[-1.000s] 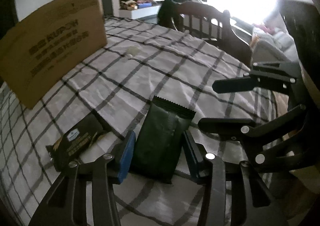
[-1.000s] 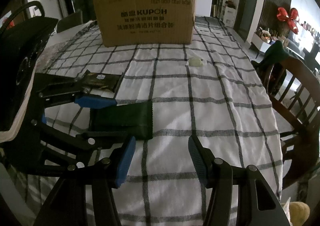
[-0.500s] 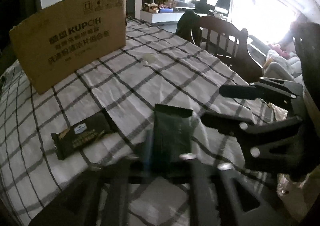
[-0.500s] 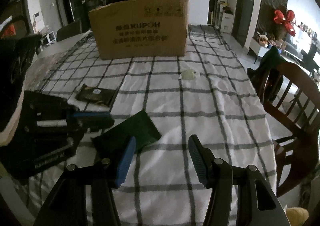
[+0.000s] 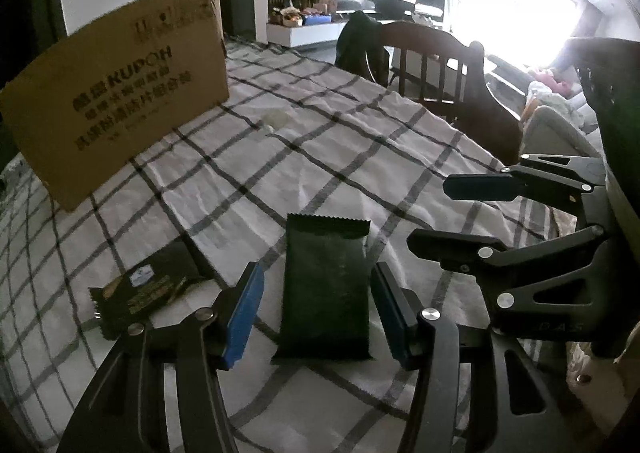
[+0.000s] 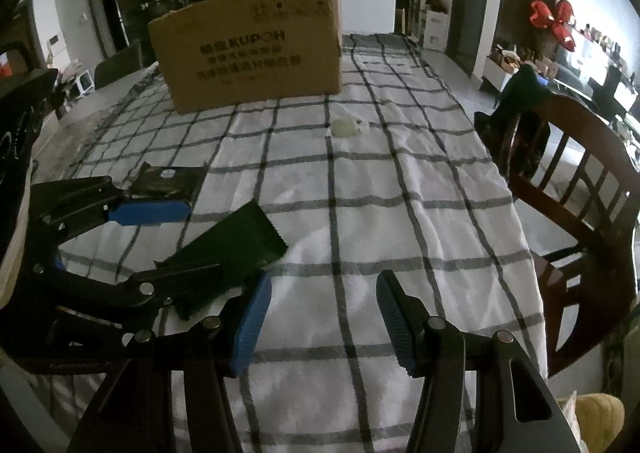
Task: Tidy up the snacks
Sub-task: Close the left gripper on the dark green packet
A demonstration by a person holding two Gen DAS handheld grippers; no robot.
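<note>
A dark green snack packet (image 5: 325,285) lies flat on the checked tablecloth, between the open jaws of my left gripper (image 5: 316,313); the pads stand beside it, apart from it. It also shows in the right wrist view (image 6: 224,257). A black snack bar (image 5: 144,293) lies to its left, also seen in the right wrist view (image 6: 168,183). My right gripper (image 6: 324,321) is open and empty over bare cloth, right of the green packet; it shows at the right of the left wrist view (image 5: 452,213).
A brown cardboard box (image 6: 252,49) stands at the far side of the table (image 6: 400,181). A small pale wrapper (image 6: 346,127) lies in front of it. A wooden chair (image 6: 568,189) with a dark garment stands at the table's right edge.
My left gripper let go of the green packet, opened and pulled back a little; the packet now lies turned on the cloth. The right gripper stayed open and shifted slightly.
</note>
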